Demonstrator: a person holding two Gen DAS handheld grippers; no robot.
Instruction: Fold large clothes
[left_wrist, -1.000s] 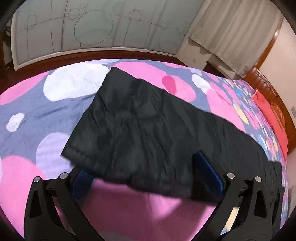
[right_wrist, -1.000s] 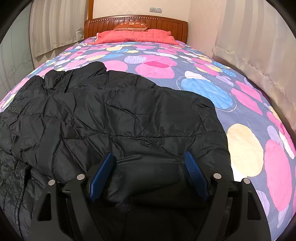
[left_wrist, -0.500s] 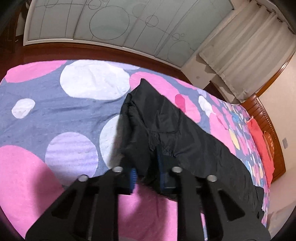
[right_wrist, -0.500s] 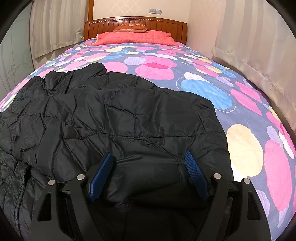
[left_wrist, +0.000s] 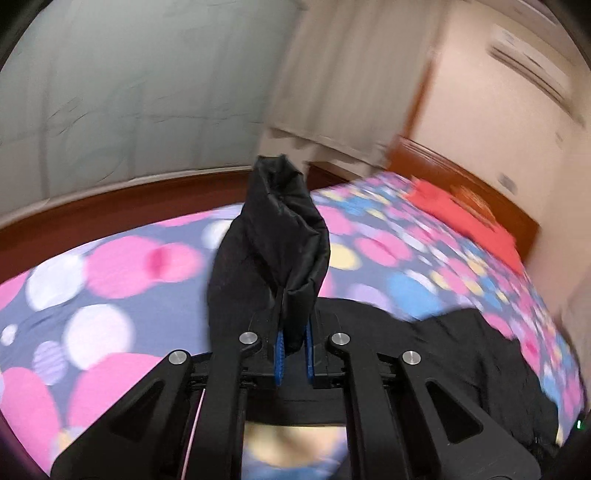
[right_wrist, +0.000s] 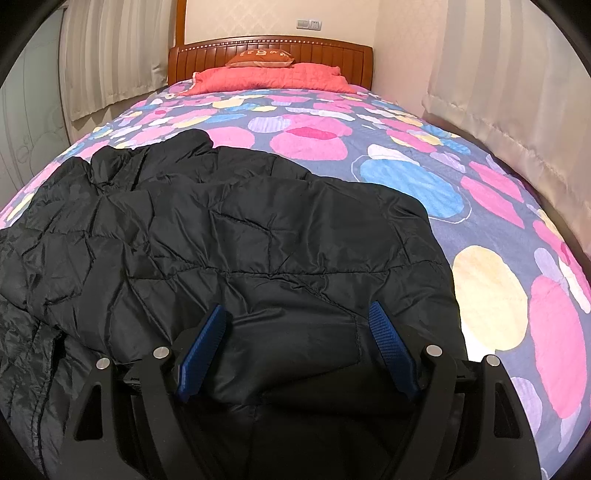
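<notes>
The left gripper (left_wrist: 293, 347) has its two blue pads pressed tight together on a fold of the black padded jacket (right_wrist: 236, 236). Its jaws have just been closing, and the cloth sits between them. The part it holds is a sleeve (left_wrist: 271, 240), or so it looks, bunched into a narrow roll that stands up straight in front of the tongs, with its open end at the top. This piece is lifted off the bed (left_wrist: 110, 295); the rest of the jacket lies lower, just behind and to the right of these tongs. The left wrist view is blurred, so fine detail of the room is hard to read.

The right gripper (right_wrist: 297, 350) has its jaws wide apart. The blue pads (right_wrist: 201, 349) stand on each side of a smooth flap of the jacket and the cloth runs between and under them, but the pads do not squeeze it. I cannot tell if the tips touch the cloth or only hang just above it.

The body of the jacket lies spread flat on the bedspread with big coloured spots, in front of the right tongs and to their left. Well beyond it, at the far end of the bed, is a red pillow (right_wrist: 269, 79) against a wooden headboard (right_wrist: 332, 51). Pale curtains (right_wrist: 498, 92) hang on both sides.
</notes>
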